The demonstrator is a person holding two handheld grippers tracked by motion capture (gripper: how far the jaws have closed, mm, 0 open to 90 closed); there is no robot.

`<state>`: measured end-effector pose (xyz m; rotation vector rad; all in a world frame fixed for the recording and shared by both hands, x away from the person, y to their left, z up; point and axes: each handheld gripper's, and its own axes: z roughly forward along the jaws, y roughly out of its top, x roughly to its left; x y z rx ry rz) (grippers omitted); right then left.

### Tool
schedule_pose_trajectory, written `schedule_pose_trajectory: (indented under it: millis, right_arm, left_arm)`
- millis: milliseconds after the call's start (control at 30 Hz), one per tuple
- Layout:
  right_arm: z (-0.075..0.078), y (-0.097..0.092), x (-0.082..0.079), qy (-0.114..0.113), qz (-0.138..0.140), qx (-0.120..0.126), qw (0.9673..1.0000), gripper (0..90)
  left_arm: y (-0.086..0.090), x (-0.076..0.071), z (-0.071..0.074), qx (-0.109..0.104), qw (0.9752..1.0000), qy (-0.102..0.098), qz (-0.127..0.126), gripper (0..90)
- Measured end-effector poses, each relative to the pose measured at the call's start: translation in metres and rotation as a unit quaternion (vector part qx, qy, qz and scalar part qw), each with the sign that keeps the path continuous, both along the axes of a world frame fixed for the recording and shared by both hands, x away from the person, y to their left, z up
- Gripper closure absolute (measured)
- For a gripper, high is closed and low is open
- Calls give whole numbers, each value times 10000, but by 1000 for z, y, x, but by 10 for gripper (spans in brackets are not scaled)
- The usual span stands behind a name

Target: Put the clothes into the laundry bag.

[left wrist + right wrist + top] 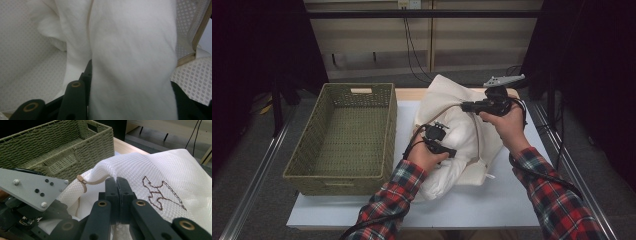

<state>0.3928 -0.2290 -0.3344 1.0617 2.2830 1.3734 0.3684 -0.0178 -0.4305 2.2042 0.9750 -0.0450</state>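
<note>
Right gripper (117, 182) pinched mesh laundry bag's (175, 172) opening edge, held up. Left gripper (438, 142) clamped white garment (130, 62) inside the bag. Next, prob: pull garment out w/o snagging, toward basket (343, 95).

The high view looks down from above the person's side onto the whole tabletop (512, 200). The left gripper view sits very close to the white mesh bag (130, 62). The right gripper view looks across that same bag toward the green basket (62, 147), which the high view shares.
</note>
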Motion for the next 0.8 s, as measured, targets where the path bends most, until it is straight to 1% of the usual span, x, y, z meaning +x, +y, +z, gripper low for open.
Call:
schedule_pose_trajectory:
  millis: [100, 167, 233, 300, 333, 400, 433, 500, 533, 567, 600, 633, 667, 700, 733, 800]
  right_arm:
    - [1, -1, -2, 0, -7, -16, 10000, 889]
    - [1, -1, -2, -8, 13, -15, 10000, 889]
    - [2, -1, -3, 1, -17, -3, 10000, 889]
    - [2, -2, -4, -17, -5, -2, 10000, 889]
    - [2, -2, -4, -12, -8, 10, 10000, 889]
    - [3, -1, -5, -7, 27, 24, 10000, 889]
    - [3, 0, -6, 4, 15, 48, 10000, 889]
    - [4, 1, -7, -5, 17, 59, 10000, 889]
    - [4, 1, -7, -28, 41, 54, 10000, 889]
    - [5, 0, -8, -23, 57, 62, 10000, 889]
    - [5, 0, -8, -15, 46, 86, 10000, 889]
    - [5, 0, -8, -9, 30, 106, 9999, 889]
    - [5, 0, -9, -8, 42, 110, 9999, 889]
    - [5, -1, -9, -5, 46, 118, 9999, 889]
    - [5, -1, -9, -7, 57, 119, 9999, 889]
    - [5, -2, -9, 6, 25, 103, 9999, 889]
  left_arm:
    - [0, -1, 7, -13, 10000, -72, 32, 617]
    - [1, 0, 13, -7, 9999, -142, -17, 622]
    - [0, 0, 20, -51, 9997, -242, -3, 629]
    - [-2, 1, 26, -102, 9993, -345, -48, 630]
    - [-2, 3, 29, -68, 9993, -368, -76, 630]
    - [-4, 6, 33, -108, 9990, -428, -24, 628]
    - [-3, 8, 35, -143, 9989, -436, -65, 628]
    - [-5, 11, 37, -198, 9986, -487, -2, 627]
    - [-6, 12, 38, -208, 9982, -563, 8, 624]
    - [-6, 13, 38, -249, 9979, -601, 17, 618]
    - [-7, 14, 38, -256, 9977, -631, 63, 611]
    - [-8, 16, 37, -312, 9970, -695, 110, 604]
    - [-9, 17, 35, -289, 9968, -740, 105, 597]
    - [-11, 19, 32, -304, 9966, -760, 82, 586]
    - [-12, 20, 28, -332, 9965, -760, 109, 570]
    - [-14, 21, 21, -346, 9966, -742, 49, 524]
